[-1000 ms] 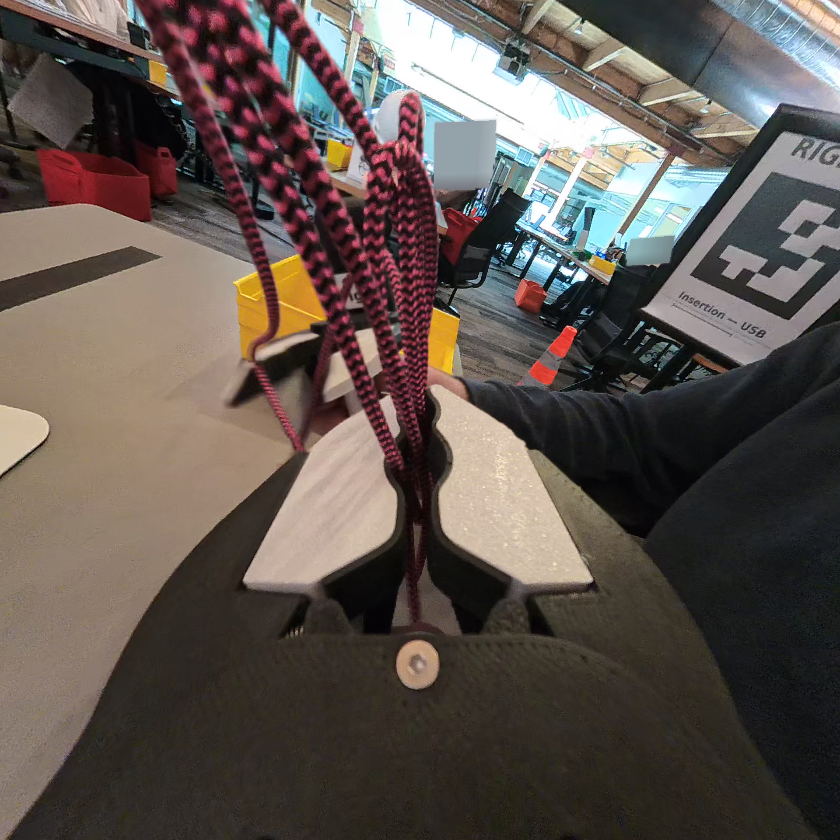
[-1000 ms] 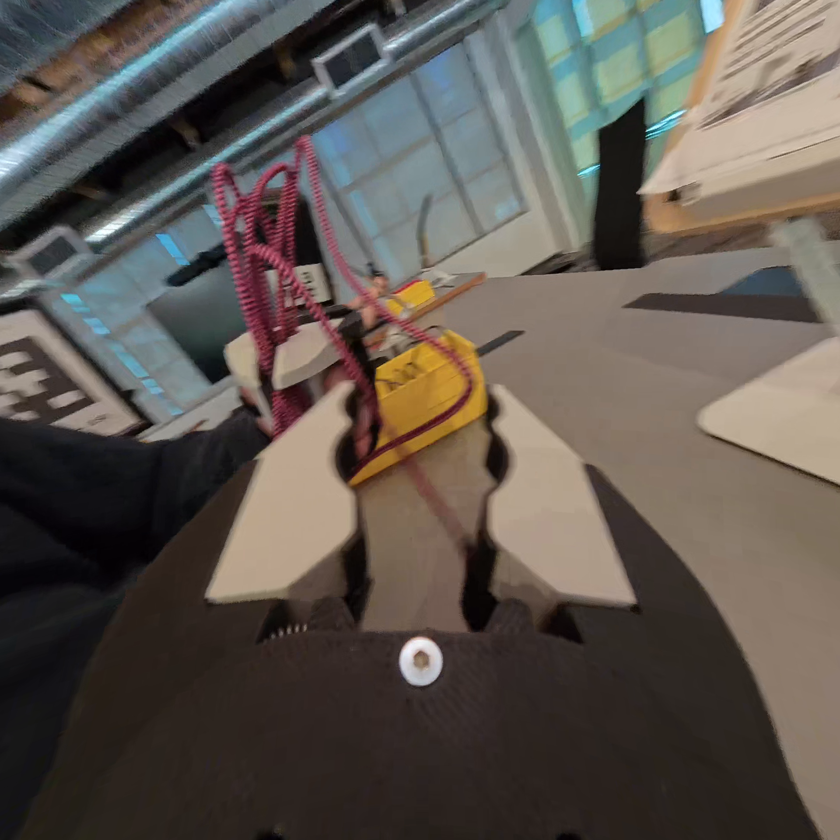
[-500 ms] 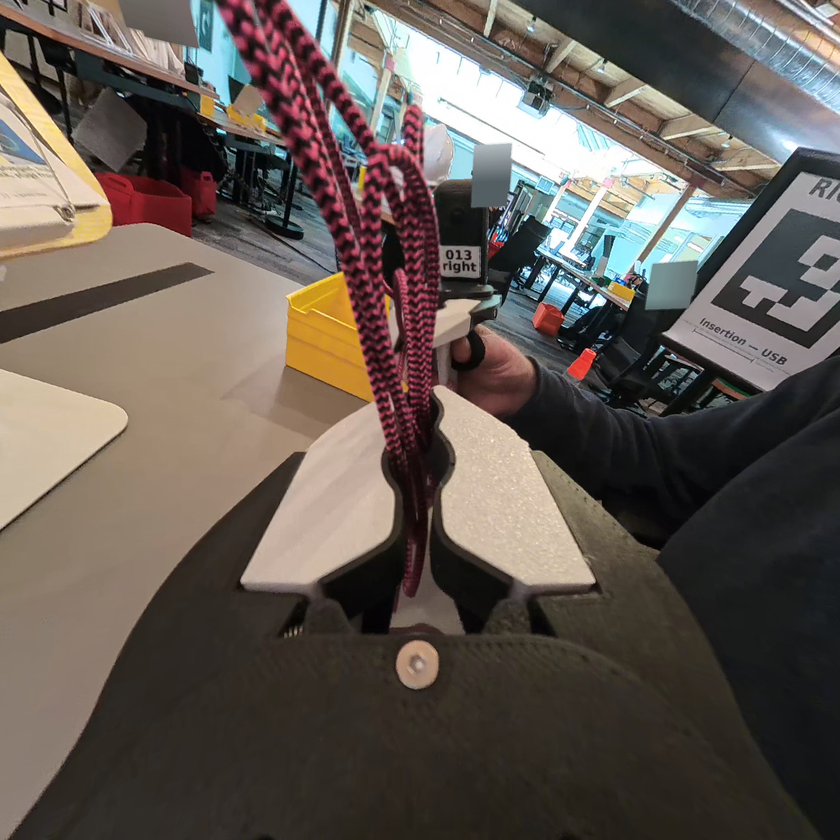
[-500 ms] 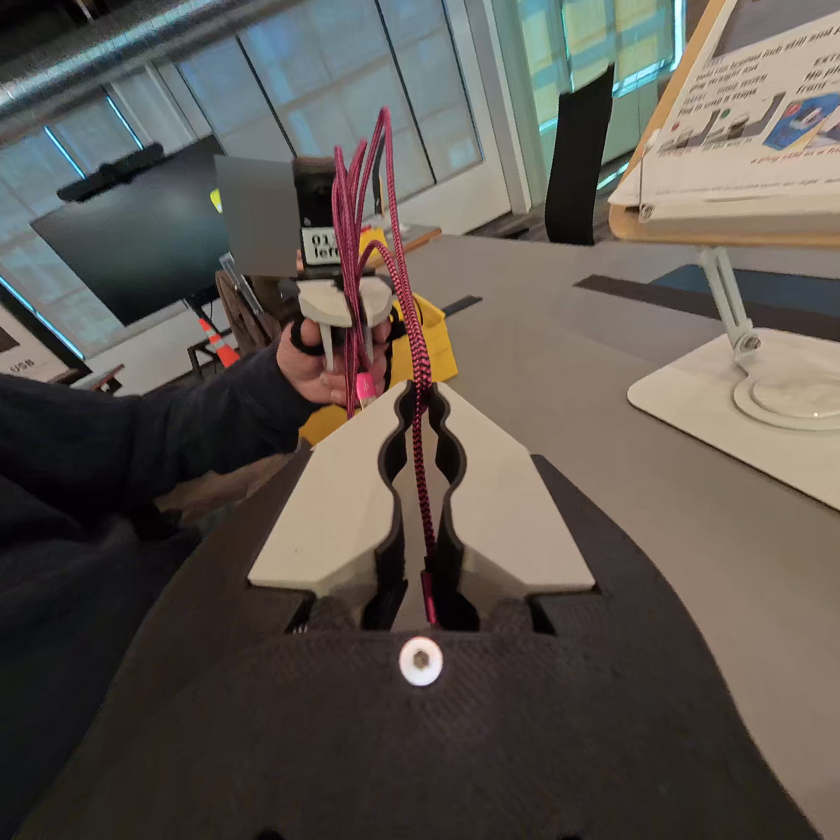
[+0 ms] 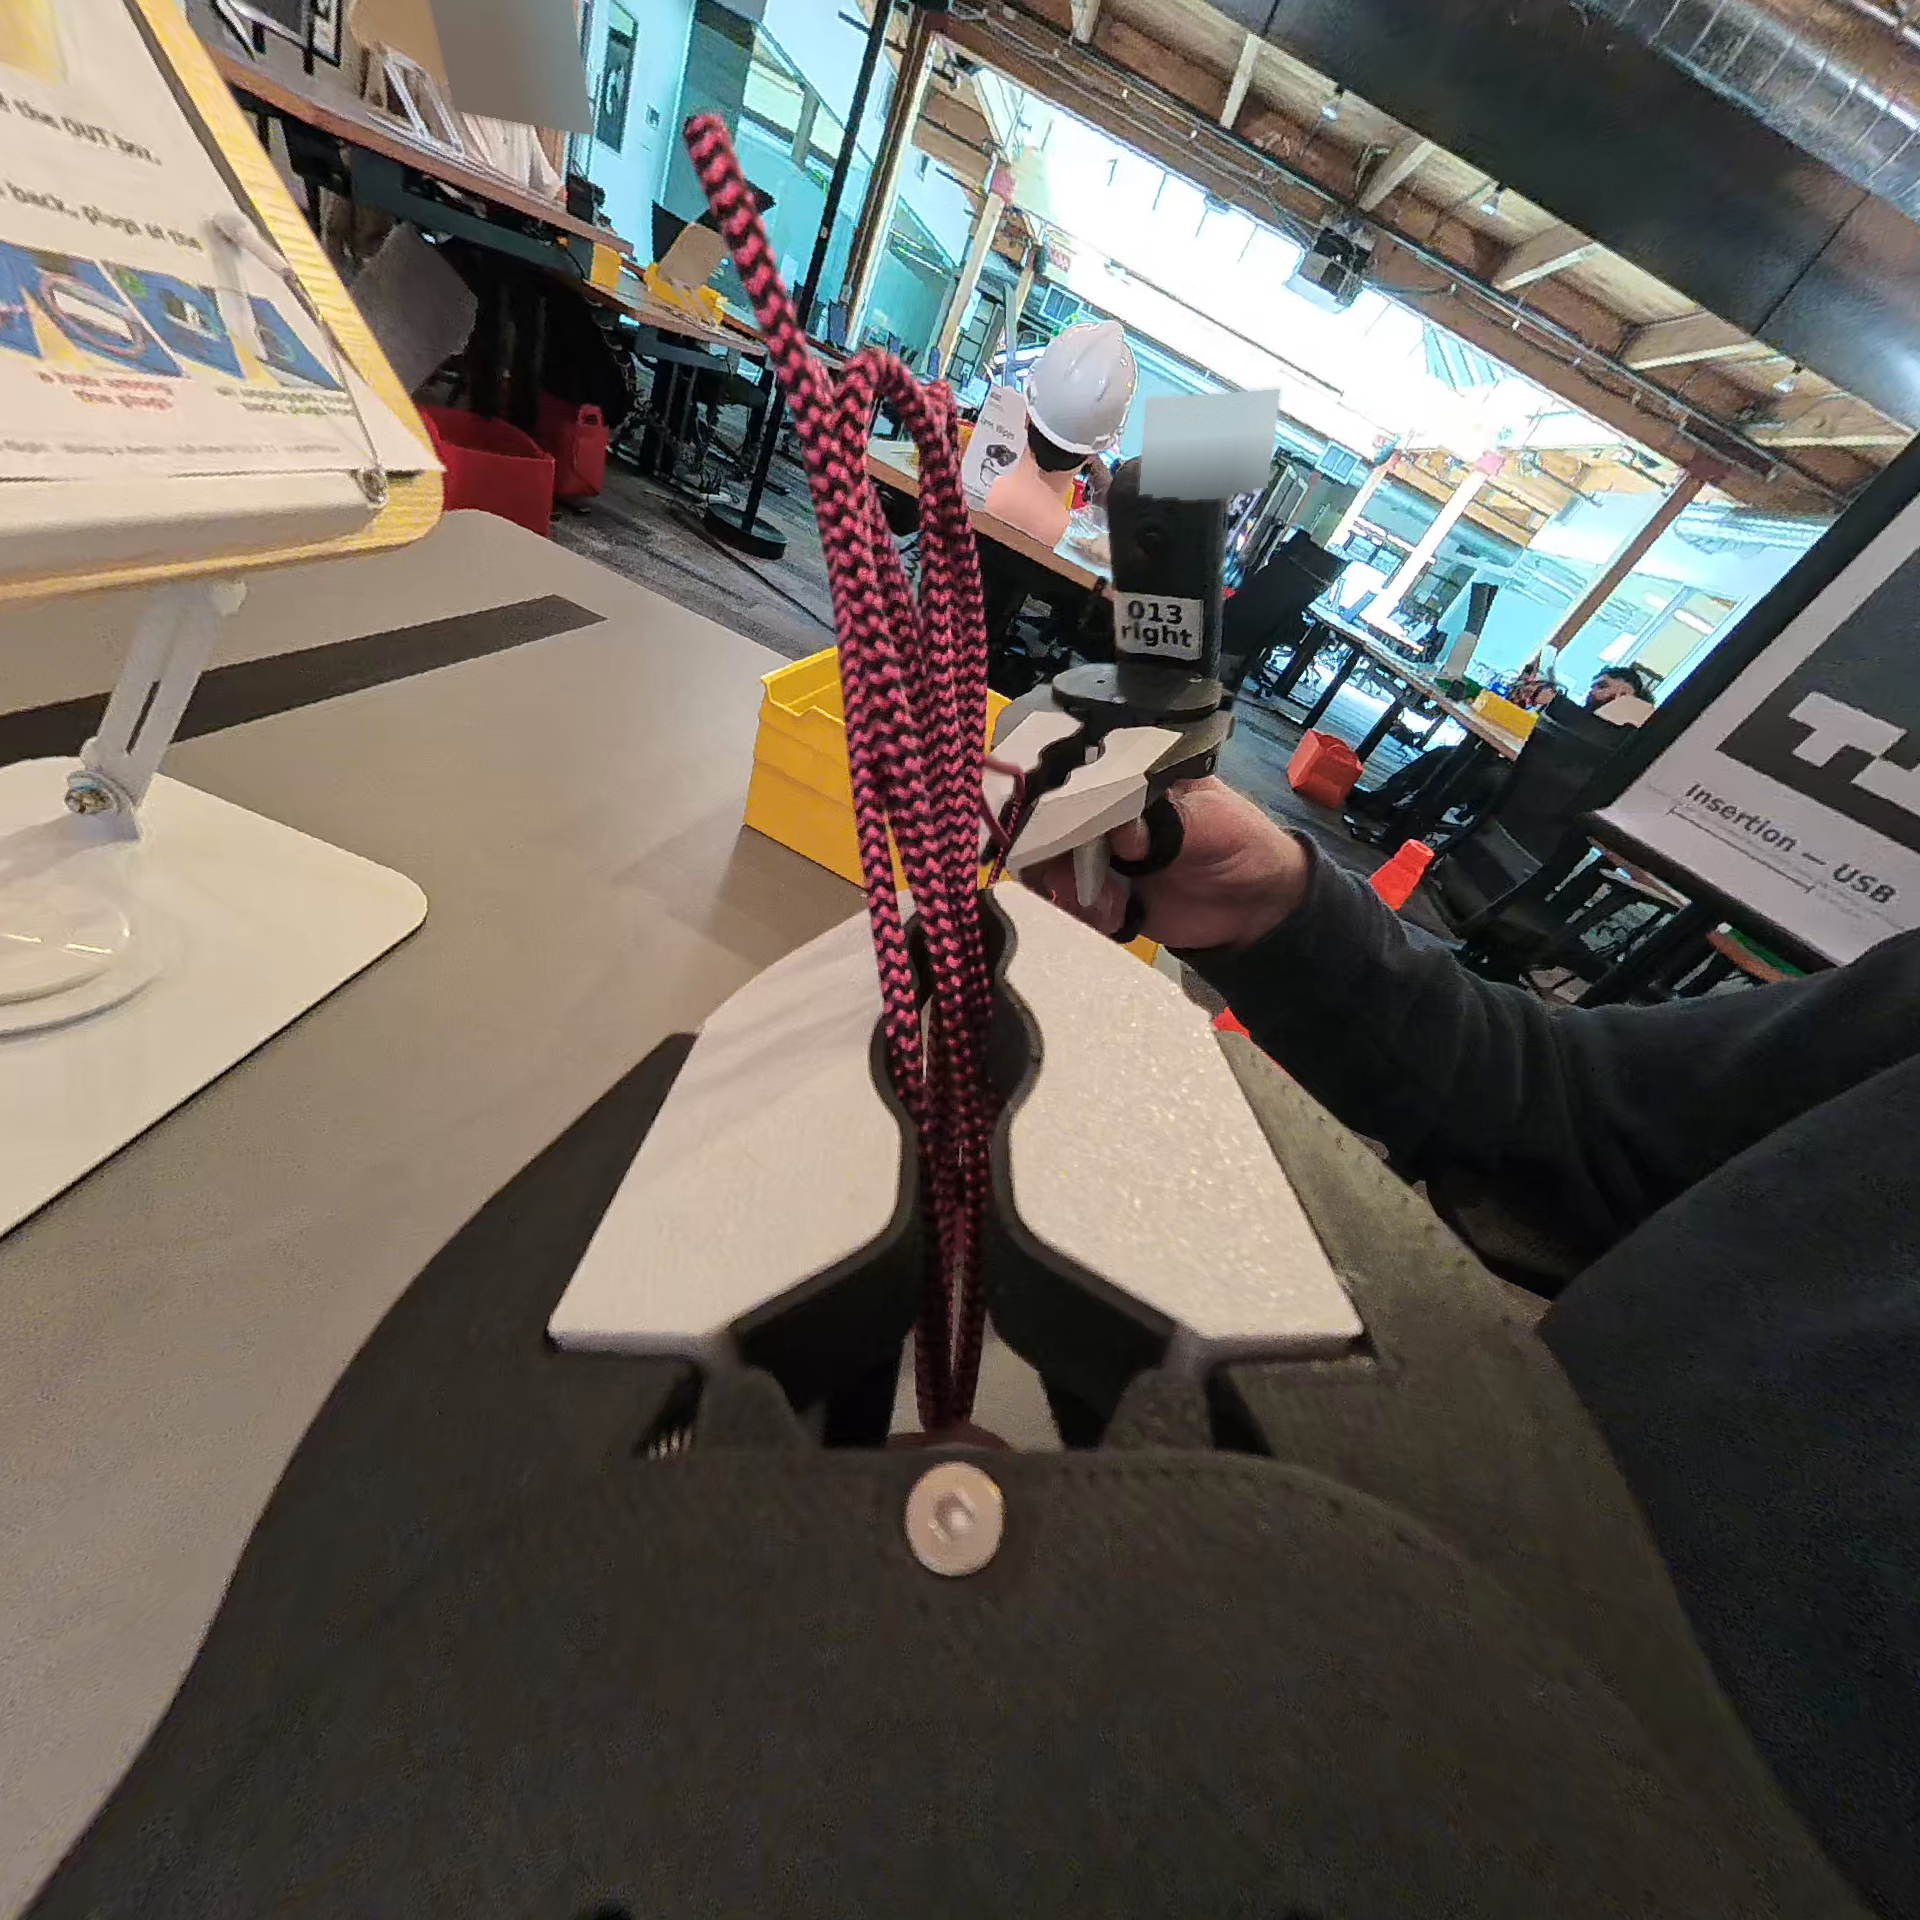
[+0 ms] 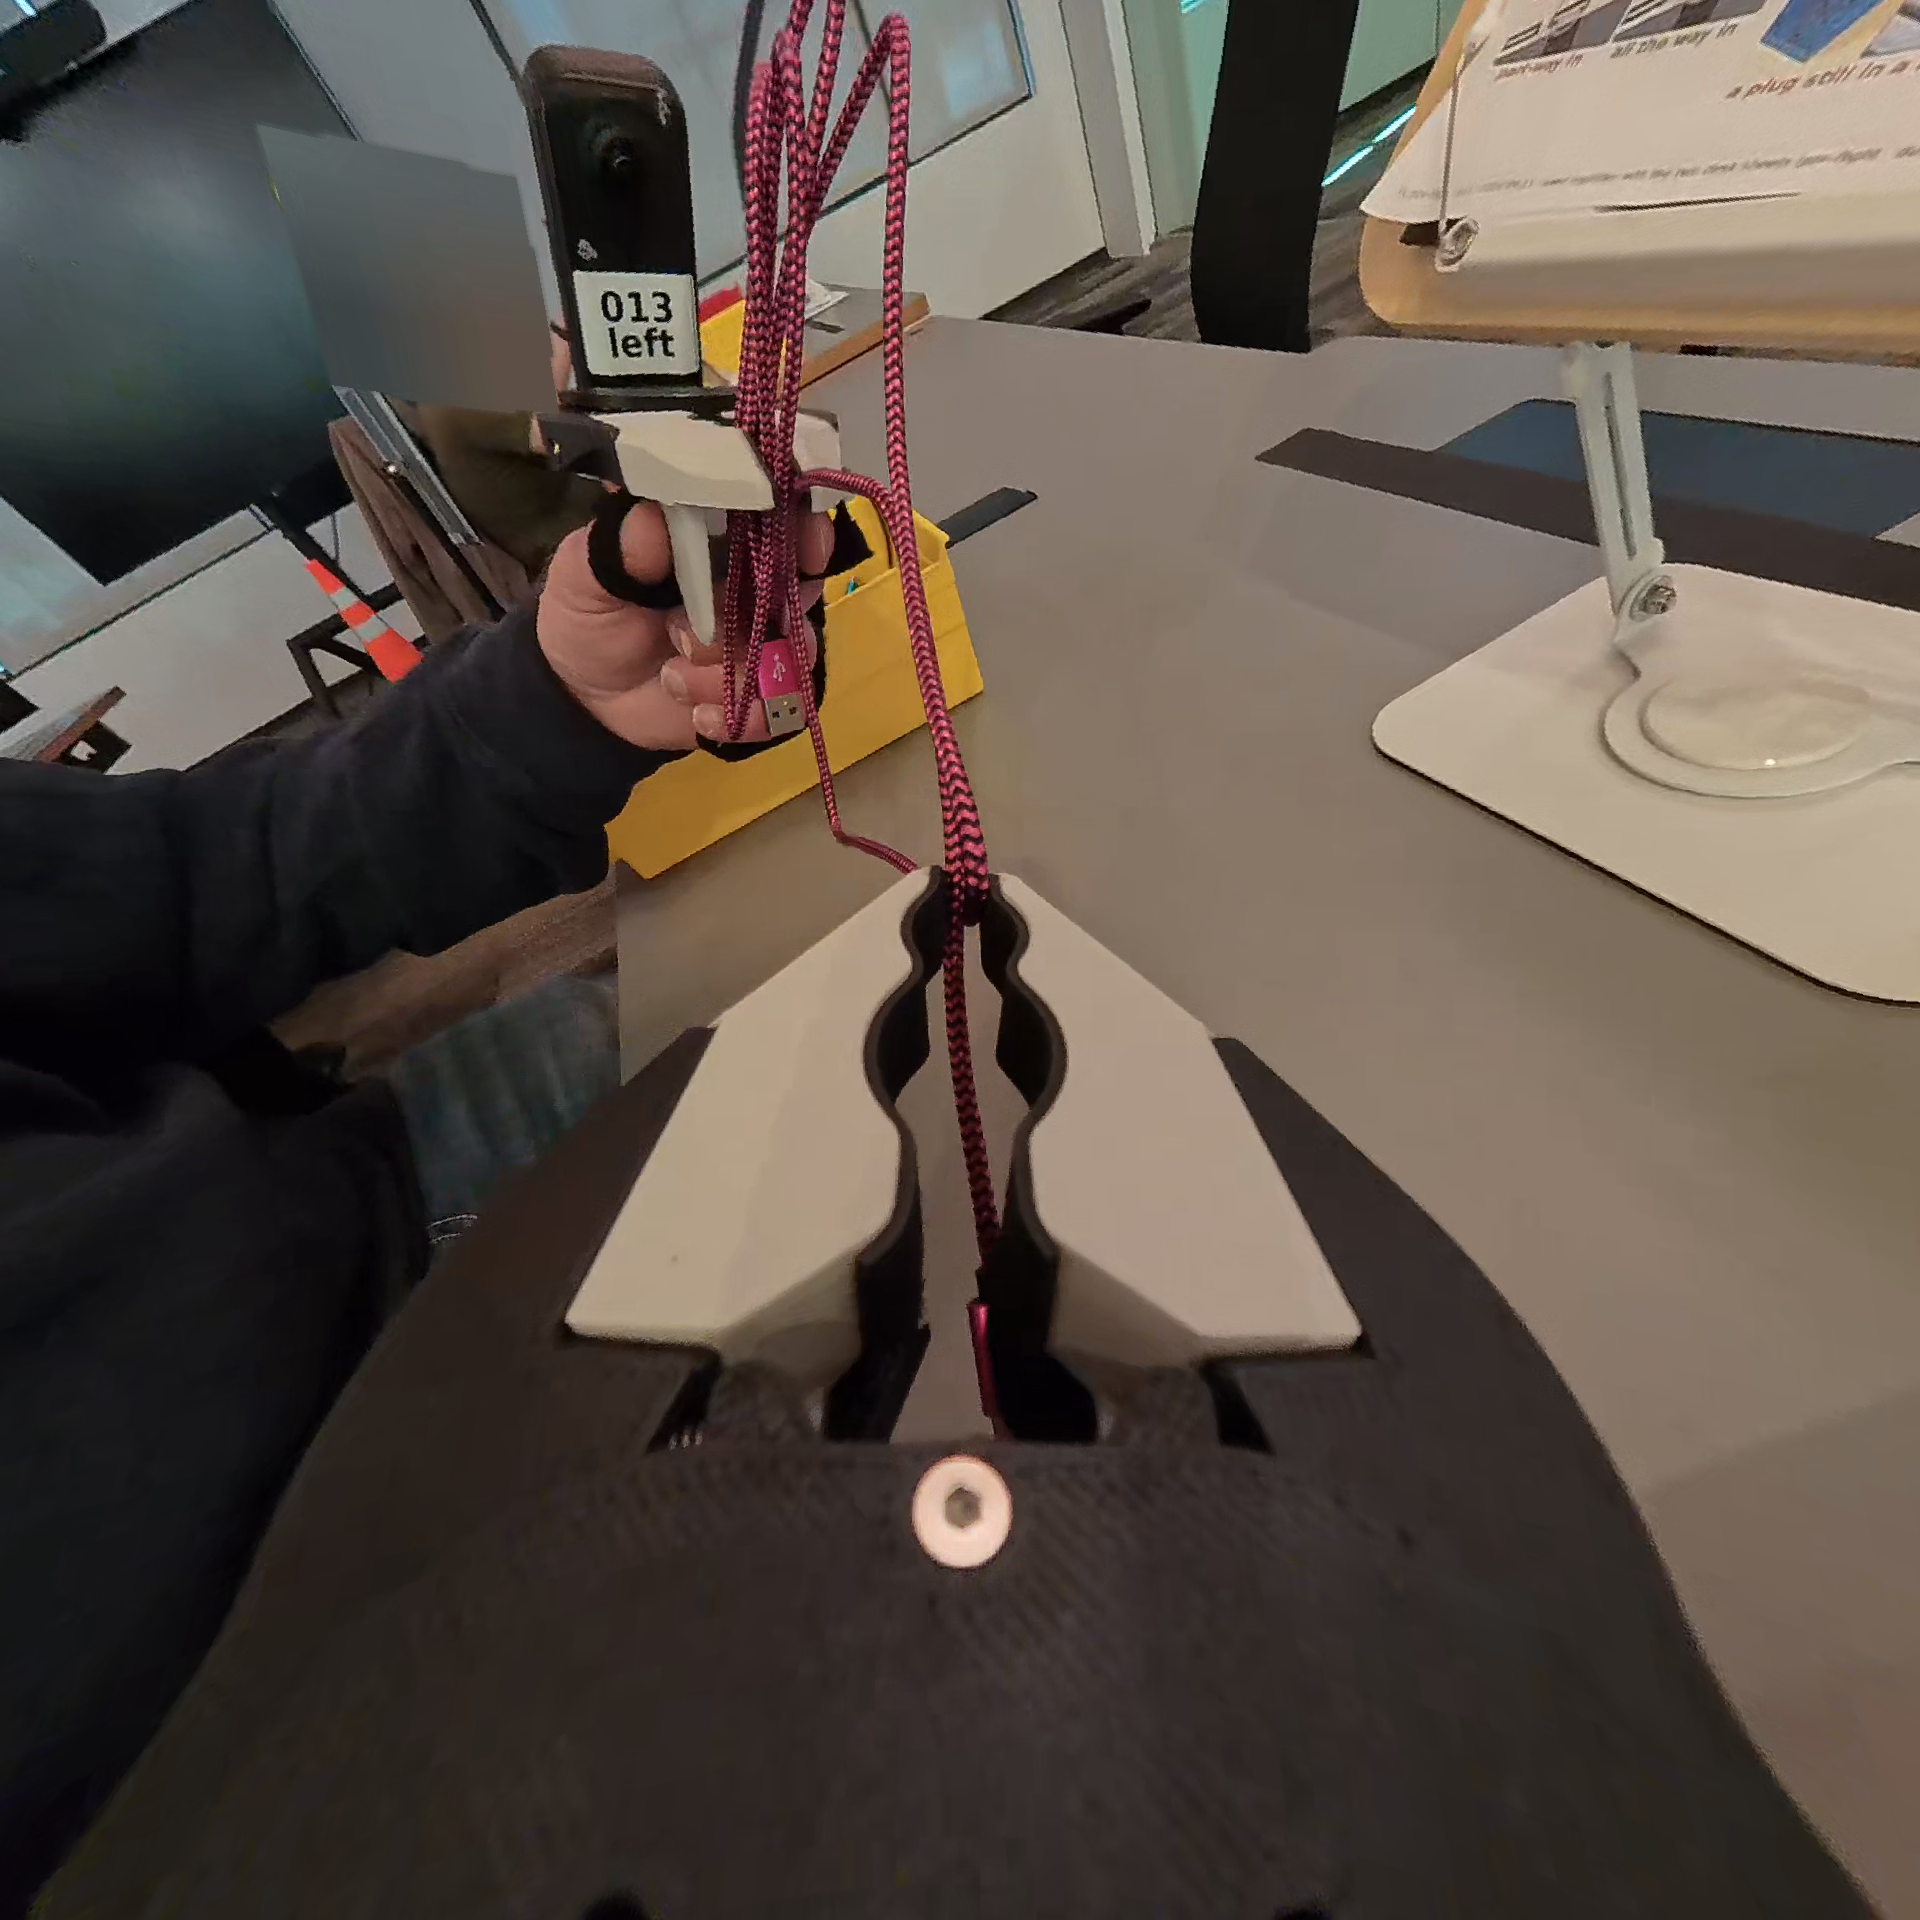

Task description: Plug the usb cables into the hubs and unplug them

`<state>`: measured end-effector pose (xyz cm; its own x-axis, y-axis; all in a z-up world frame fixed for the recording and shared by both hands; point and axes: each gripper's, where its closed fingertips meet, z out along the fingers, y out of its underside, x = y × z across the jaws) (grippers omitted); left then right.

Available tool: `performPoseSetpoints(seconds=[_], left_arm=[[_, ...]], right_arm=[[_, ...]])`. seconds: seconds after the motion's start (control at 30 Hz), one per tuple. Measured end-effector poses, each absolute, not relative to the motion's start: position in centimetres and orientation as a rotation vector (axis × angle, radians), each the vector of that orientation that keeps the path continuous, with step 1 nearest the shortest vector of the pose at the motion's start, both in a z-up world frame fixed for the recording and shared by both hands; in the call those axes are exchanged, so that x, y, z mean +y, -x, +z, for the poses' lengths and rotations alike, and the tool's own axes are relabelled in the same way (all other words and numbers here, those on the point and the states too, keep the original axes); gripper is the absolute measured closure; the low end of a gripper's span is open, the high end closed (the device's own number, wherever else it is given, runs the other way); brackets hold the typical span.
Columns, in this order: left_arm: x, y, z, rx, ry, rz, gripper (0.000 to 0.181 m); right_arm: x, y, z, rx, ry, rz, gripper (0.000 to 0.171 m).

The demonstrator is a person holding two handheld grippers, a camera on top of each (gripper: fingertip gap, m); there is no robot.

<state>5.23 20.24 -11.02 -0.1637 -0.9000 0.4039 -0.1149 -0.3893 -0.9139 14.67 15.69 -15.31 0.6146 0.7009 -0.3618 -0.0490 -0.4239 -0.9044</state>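
Observation:
A pink-and-black braided USB cable (image 5: 914, 727) is looped in a bundle. My left gripper (image 5: 951, 914) is shut on the bundle, whose loops stand up above the fingers. In the right wrist view, the left gripper (image 6: 790, 457) is held up in a hand, with a pink USB plug (image 6: 779, 696) hanging below it. My right gripper (image 6: 961, 894) is shut on one strand of the cable (image 6: 951, 790); the strand's other pink end (image 6: 982, 1351) lies between the fingers near their base. The right gripper (image 5: 1013, 800) shows beyond the bundle. No hub is in view.
A yellow bin (image 5: 810, 769) stands on the grey table (image 5: 520, 831), also seen behind the left hand (image 6: 883, 686). A white document stand with a flat base (image 5: 208, 935) is at the left, and at the right in the right wrist view (image 6: 1662, 831). Dark sleeves (image 5: 1558, 1060) cross the near side. Spacing between my two grippers at the tips: around 12 cm.
My right gripper was open a second ago and has shut on one cable strand. The left gripper has kept its hold on the bundle. Both views have swung towards the document stand.

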Motion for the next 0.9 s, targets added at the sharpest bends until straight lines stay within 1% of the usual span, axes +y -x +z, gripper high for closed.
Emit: performPoseSetpoints(seconds=[0.03, 0.17, 0.3, 0.37, 0.47, 0.5, 0.57, 0.6, 0.63, 0.67, 0.83, 0.87, 0.9], left_arm=[[20.3, -5.2, -11.1, 1.177, 1.478, -1.625, 0.179], [20.5, -4.8, -11.1, 1.160, 1.467, -1.663, 0.179], [20.1, -5.2, -11.4, 1.172, 1.471, -1.660, 0.179], [20.3, -5.0, -10.9, 1.147, 1.456, -1.673, 0.179], [21.0, -4.5, -10.0, 1.106, 1.433, -1.671, 0.179], [21.1, -4.5, -9.9, 1.100, 1.428, -1.671, 0.179], [21.2, -4.5, -9.8, 1.104, 1.428, -1.665, 0.179], [21.2, -4.4, -9.7, 1.100, 1.425, -1.658, 0.179], [21.2, -4.4, -9.5, 1.096, 1.418, -1.661, 0.179], [21.1, -4.4, -9.3, 1.098, 1.411, -1.666, 0.179], [20.1, -4.7, -8.9, 1.165, 1.384, -1.667, 0.179], [19.8, -4.8, -8.7, 1.185, 1.376, -1.666, 0.179], [19.4, -5.0, -8.5, 1.202, 1.367, -1.667, 0.179]], right_arm=[[15.8, -14.9, -15.3, -0.514, 1.831, 0.909, 0.167], [15.7, -14.7, -15.2, -0.526, 1.838, 0.912, 0.166], [16.2, -14.4, -15.4, -0.564, 1.890, 0.801, 0.167], [16.0, -14.5, -16.9, -0.643, 1.990, 0.693, 0.167], [14.3, -13.4, -19.8, -0.771, 2.152, 0.744, 0.165], [13.9, -13.3, -20.5, -0.801, 2.186, 0.736, 0.158], [14.5, -13.4, -20.2, -0.765, 2.177, 0.707, 0.127], [15.0, -13.4, -19.0, -0.723, 2.114, 0.714, 0.116], [15.6, -13.7, -18.0, -0.683, 2.067, 0.703, 0.111], [15.9, -13.9, -17.1, -0.670, 2.030, 0.690, 0.107], [17.0, -12.3, -13.6, -0.730, 1.893, 0.667, 0.111], [17.7, -12.0, -13.1, -0.723, 1.869, 0.648, 0.109], [18.5, -11.6, -12.9, -0.730, 1.845, 0.625, 0.104]])
